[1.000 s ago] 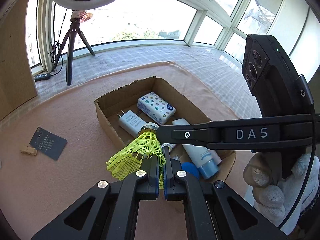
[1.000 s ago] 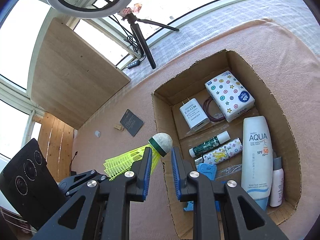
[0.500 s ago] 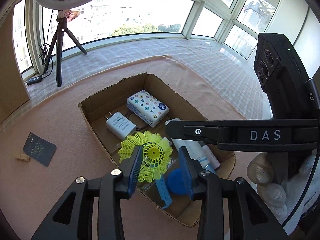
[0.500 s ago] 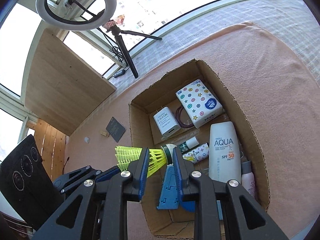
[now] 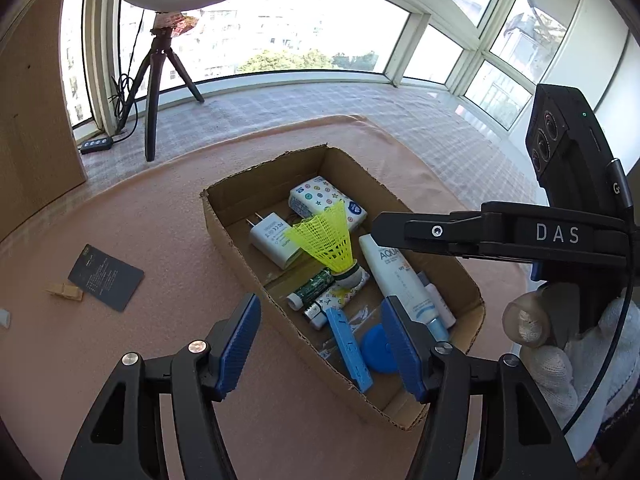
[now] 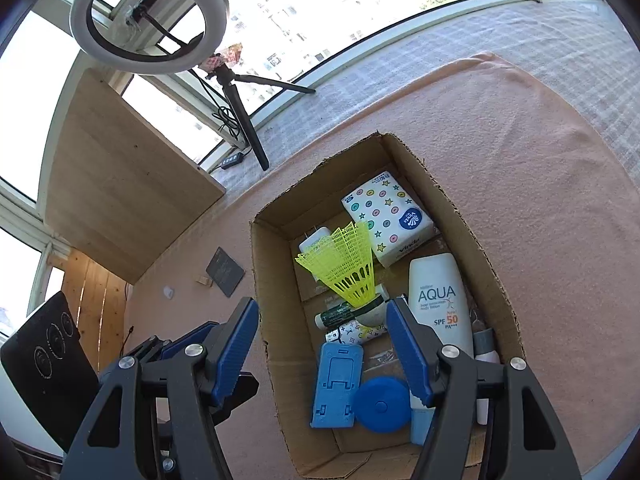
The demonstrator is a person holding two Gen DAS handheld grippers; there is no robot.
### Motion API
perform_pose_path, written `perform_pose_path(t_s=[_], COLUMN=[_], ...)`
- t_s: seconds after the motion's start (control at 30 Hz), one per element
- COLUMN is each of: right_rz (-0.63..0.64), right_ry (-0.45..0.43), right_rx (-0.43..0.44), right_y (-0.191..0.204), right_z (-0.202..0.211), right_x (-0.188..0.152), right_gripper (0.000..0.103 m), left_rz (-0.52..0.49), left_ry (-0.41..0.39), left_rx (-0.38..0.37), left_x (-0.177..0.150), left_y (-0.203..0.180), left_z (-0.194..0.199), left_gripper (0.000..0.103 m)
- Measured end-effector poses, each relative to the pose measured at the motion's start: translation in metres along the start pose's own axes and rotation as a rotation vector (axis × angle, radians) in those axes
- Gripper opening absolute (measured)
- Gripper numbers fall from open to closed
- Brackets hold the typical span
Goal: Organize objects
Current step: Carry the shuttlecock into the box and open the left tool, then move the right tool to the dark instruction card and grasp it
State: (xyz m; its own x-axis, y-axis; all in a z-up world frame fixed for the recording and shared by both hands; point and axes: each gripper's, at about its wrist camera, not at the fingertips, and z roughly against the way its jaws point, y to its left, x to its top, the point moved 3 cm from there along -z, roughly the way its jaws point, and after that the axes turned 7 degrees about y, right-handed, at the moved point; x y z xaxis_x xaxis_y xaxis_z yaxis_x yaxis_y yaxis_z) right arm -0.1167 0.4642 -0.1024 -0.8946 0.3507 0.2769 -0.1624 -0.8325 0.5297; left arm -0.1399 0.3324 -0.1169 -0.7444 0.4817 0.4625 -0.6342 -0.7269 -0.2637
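Yellow mesh shuttlecock mid-frame; white tissue pack with coloured dots and stars above it; blue stand lower centre; pink bench.

Bright daylight, sharp pictures, strong fisheye bending

Sun pours in through the windows behind the cardboard box, and the panes are washed out to near white. The pink mat around the box is evenly lit; short, soft shadows lie inside the box walls. Nothing is blurred. Window frames curve hard and dark corners ring both views.
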Motion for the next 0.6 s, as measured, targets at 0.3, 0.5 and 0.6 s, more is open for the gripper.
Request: perform_pose_path(t_s=[0.3,0.5,0.6], right_rz=[0.101,0.236,0.295], right_ry=[0.006,0.051,0.085], right_rx=[-0.003,-0.012,-0.023], right_y=[0.039,0.085,0.109], right_z=[-0.015,-0.039,-0.060], right_x=[0.000,0.000,0.002], right_gripper=[0.063,0.063,0.063], left_rz=[0.090,0.191,0.236], left_ry=[-0.002,-0.007,-0.015], left_rx=[0.066,0.115,0.148], left_x=[-0.036,-0.076,-0.097], left_y=[0.053,0.101,0.122], left_z=[0.029,0.058,0.076], left_gripper=[0.066,0.066,0.066])
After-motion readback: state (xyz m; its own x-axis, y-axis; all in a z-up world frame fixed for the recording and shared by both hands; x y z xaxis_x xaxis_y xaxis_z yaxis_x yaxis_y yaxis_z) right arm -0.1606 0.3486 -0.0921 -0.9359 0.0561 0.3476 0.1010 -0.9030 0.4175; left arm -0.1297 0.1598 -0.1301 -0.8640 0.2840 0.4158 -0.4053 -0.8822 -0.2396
